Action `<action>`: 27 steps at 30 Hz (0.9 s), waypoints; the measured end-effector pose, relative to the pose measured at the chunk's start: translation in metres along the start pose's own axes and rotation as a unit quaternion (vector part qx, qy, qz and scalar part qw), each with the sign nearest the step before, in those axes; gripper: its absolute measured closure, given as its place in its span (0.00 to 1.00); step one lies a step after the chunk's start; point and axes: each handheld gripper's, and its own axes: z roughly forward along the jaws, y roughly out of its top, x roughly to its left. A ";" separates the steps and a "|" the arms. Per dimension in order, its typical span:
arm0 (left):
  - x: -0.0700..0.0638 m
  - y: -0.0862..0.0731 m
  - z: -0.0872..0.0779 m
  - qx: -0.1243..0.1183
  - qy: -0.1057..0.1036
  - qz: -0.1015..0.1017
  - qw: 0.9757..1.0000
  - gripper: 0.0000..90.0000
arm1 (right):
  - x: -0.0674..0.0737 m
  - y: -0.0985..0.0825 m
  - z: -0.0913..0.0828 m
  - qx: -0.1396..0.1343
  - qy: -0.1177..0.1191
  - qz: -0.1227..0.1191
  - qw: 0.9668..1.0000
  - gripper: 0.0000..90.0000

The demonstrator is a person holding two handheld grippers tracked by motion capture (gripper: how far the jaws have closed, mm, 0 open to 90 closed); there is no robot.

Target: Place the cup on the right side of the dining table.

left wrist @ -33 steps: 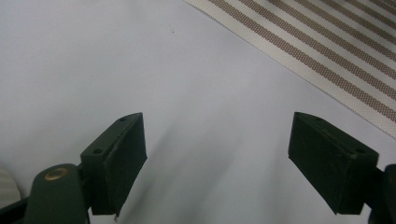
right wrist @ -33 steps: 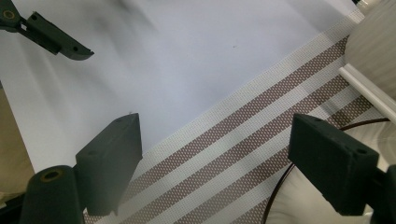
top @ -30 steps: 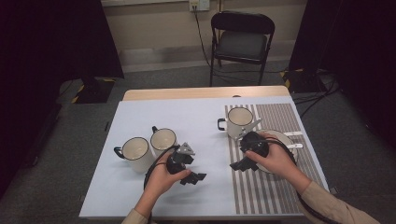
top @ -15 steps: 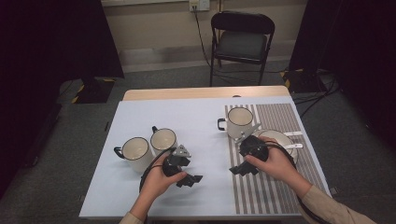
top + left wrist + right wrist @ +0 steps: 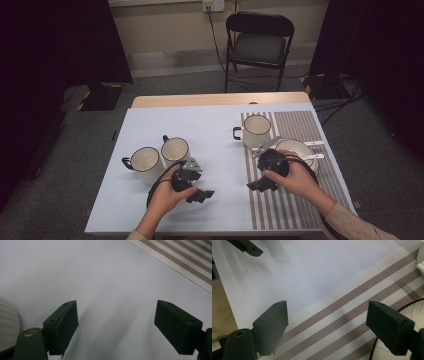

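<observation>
Two cream mugs with dark rims (image 5: 144, 163) (image 5: 175, 149) stand side by side on the left of the pale table cover (image 5: 210, 130). A third mug (image 5: 257, 129) stands on the striped placemat (image 5: 292, 200), and behind my right hand is a cream bowl (image 5: 298, 148). My left gripper (image 5: 201, 194) is low over the bare cover just in front of the two mugs, open and holding nothing (image 5: 116, 306). My right gripper (image 5: 258, 185) hovers open over the placemat's left edge (image 5: 327, 306), with the bowl's dark rim (image 5: 420, 301) beside its right jaw.
Cutlery (image 5: 314, 144) lies by the bowl's far side. A black folding chair (image 5: 257, 42) stands beyond the table's far edge. A jaw of the left gripper (image 5: 247, 247) shows at the top left of the right gripper view.
Both hands have barely moved; the right gripper has drifted slightly toward the near edge. Both sets of jaws stay open.
</observation>
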 end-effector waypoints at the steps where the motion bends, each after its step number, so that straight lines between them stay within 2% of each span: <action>1: 0.000 0.000 0.000 -0.001 -0.001 -0.001 1.000 0.21 | 0.000 -0.001 0.000 -0.001 0.001 0.001 1.000 0.19; 16: -0.001 -0.006 -0.003 0.005 0.001 0.006 1.000 0.21 | 0.005 -0.008 0.004 -0.001 0.013 -0.004 1.000 0.19; 23: 0.001 -0.010 -0.006 0.004 0.003 0.004 1.000 0.21 | 0.008 -0.012 0.003 -0.003 0.022 -0.007 1.000 0.19; 27: 0.002 -0.012 -0.006 0.002 0.005 0.003 1.000 0.21 | 0.009 -0.014 0.002 -0.005 0.018 -0.008 1.000 0.19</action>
